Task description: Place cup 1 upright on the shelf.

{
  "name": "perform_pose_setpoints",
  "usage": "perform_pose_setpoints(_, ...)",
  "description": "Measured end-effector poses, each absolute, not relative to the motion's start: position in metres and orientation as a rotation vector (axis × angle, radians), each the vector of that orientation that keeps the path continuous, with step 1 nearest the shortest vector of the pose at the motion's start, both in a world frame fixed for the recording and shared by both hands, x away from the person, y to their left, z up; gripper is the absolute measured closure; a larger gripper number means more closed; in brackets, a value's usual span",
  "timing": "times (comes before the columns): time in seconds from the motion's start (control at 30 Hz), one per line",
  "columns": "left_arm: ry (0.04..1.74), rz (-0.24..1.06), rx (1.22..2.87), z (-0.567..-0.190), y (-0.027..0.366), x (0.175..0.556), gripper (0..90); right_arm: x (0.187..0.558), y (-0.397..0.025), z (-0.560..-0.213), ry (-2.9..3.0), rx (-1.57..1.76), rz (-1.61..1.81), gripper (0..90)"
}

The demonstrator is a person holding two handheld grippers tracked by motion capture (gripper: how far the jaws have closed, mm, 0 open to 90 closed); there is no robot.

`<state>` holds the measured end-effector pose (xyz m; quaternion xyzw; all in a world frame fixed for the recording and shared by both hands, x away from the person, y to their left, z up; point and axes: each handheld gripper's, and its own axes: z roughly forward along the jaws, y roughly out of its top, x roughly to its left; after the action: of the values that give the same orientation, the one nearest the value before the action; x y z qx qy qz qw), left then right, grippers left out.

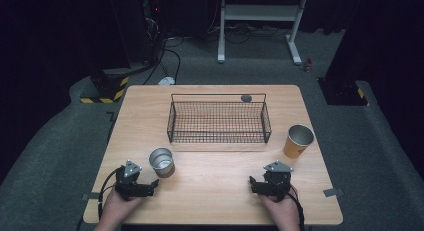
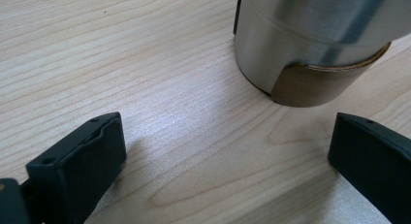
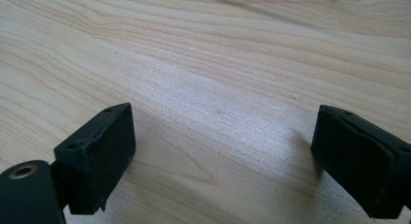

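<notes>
A short steel cup (image 1: 161, 161) with a brown base band stands upright on the wooden table (image 1: 215, 191), front left. My left gripper (image 1: 152, 186) rests on the table just below and left of it, open, pointing right. In the left gripper view the steel cup (image 2: 310, 44) stands just ahead of the open jaws, with bare wood between them. An orange paper cup (image 1: 298, 140) stands at the right. Below and left of that cup, held near the front edge, my right gripper (image 1: 253, 183) is open over bare wood, pointing left.
A black wire basket (image 1: 218, 122) sits in the middle back of the table, with a small dark round object (image 1: 245, 97) behind its rear rim. Beyond the table are a white metal stand (image 1: 260, 21), cables and a yellow-black striped base (image 1: 107, 88).
</notes>
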<state>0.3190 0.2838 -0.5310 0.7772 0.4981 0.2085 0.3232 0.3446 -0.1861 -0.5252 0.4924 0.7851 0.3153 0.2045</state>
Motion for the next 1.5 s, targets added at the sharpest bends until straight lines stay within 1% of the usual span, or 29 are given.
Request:
perform_pose_setpoints(0.27,1.314,0.554,2.040,-0.531,0.283,0.319,0.8,0.344,-0.186,-0.525,2.192,1.369,0.880,8.8)
perform_pose_setpoints(0.47,1.286,0.552,2.047,-0.530,0.283,0.318,4.6,0.344,-0.186,-0.525,2.195,1.368,0.881,8.8)
perform_pose_setpoints(0.6,1.282,0.544,2.044,-0.530,0.283,0.318,4.2,0.344,-0.186,-0.525,2.198,1.360,0.882,9.1)
perform_pose_setpoints(0.73,1.277,0.536,2.046,-0.531,0.282,0.318,3.1,0.342,-0.185,-0.524,2.192,1.344,0.893,11.7)
perform_pose_setpoints(1.13,1.274,0.536,2.047,-0.531,0.282,0.318,1.9,0.338,-0.193,-0.515,2.121,1.316,0.955,11.2)
perform_pose_setpoints(1.5,1.276,0.538,2.048,-0.531,0.283,0.318,1.7,0.337,-0.214,-0.510,2.051,1.346,0.977,10.6)
